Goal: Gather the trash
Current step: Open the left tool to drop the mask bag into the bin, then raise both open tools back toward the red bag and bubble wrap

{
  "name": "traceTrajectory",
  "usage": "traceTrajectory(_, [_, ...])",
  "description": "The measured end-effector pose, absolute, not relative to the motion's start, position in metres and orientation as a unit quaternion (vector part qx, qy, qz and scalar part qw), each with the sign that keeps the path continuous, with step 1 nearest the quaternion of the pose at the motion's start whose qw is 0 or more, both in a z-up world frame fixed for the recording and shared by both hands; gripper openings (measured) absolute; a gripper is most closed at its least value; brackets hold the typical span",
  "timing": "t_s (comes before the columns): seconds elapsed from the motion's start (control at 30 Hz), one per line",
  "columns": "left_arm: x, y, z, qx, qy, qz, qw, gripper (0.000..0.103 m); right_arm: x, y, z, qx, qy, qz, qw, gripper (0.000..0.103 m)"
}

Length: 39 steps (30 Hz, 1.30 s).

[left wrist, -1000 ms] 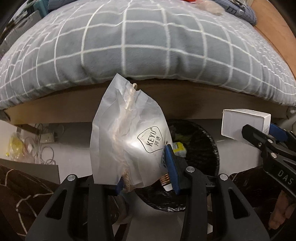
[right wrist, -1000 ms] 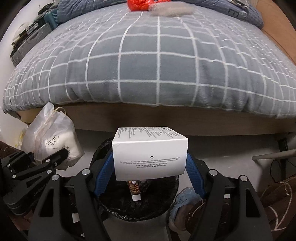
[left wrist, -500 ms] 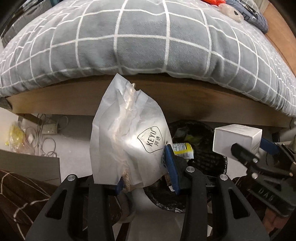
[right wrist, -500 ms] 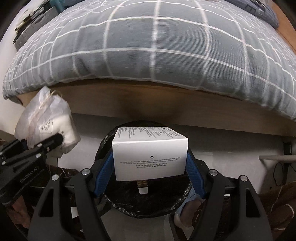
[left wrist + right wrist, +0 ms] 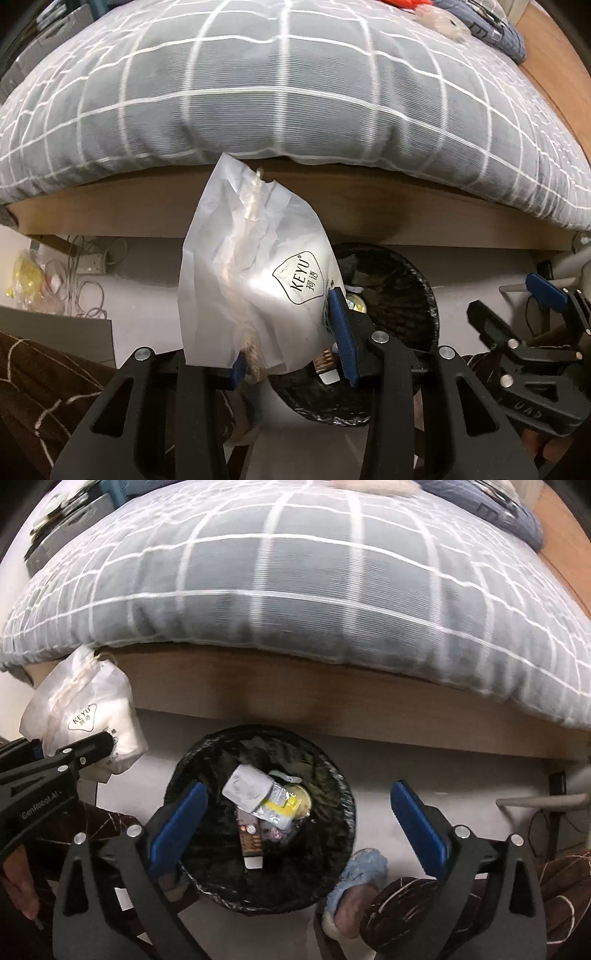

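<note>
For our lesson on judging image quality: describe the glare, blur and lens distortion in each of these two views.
Left wrist view: a bright glare patch sits on the white bag, the quilt bows from fisheye distortion, and the picture is mostly sharp. Right wrist view: the quilt is smeared by motion blur, more so toward the top, while the bin and its contents stay fairly clear; the bed edge curves.

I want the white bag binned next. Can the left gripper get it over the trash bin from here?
Probably yes: the left gripper grips the white bag beside the trash bin, whose open top looks unobstructed.
</note>
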<state>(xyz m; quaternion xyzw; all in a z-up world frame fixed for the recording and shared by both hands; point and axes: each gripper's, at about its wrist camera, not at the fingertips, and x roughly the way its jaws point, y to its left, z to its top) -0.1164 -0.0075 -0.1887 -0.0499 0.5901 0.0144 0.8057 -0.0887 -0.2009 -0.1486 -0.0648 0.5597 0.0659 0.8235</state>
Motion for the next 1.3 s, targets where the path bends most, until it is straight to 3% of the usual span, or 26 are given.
traceTrajectory(0.4, [-0.113,-0.059,-0.197,-0.037,0.606,-0.018,0.795,0.039,-0.099,-0.281,-0.138,-0.027,0.546,0.003,0.838,0.096])
traceTrajectory(0.7, [-0.115,-0.077,-0.208,-0.042,0.62,-0.037,0.783,0.042,-0.098,-0.288,-0.137,-0.014,0.551,0.001,0.834,0.096])
traceTrajectory(0.8, [-0.116,-0.078,-0.208,-0.037,0.619,-0.035,0.784,0.052,-0.099,-0.283,-0.137,-0.023,0.55,0.004,0.835,0.095])
traceTrajectory(0.83, [-0.117,-0.078,-0.208,-0.035,0.618,-0.032,0.784,0.063,-0.099,-0.281,-0.138,-0.024,0.55,0.004,0.835,0.095])
traceTrajectory(0.93, [-0.118,-0.077,-0.205,-0.036,0.616,-0.03,0.787,0.07,-0.098,-0.278,-0.14,-0.034,0.55,-0.003,0.834,0.095])
traceTrajectory(1.17, [-0.118,-0.063,-0.185,-0.04,0.587,-0.011,0.809,0.097,-0.091,-0.267,-0.13,-0.047,0.534,-0.007,0.844,0.096])
traceTrajectory(1.3, [-0.112,-0.05,-0.17,-0.044,0.568,-0.003,0.821,0.097,-0.088,-0.254,-0.11,-0.06,0.509,0.005,0.859,0.096])
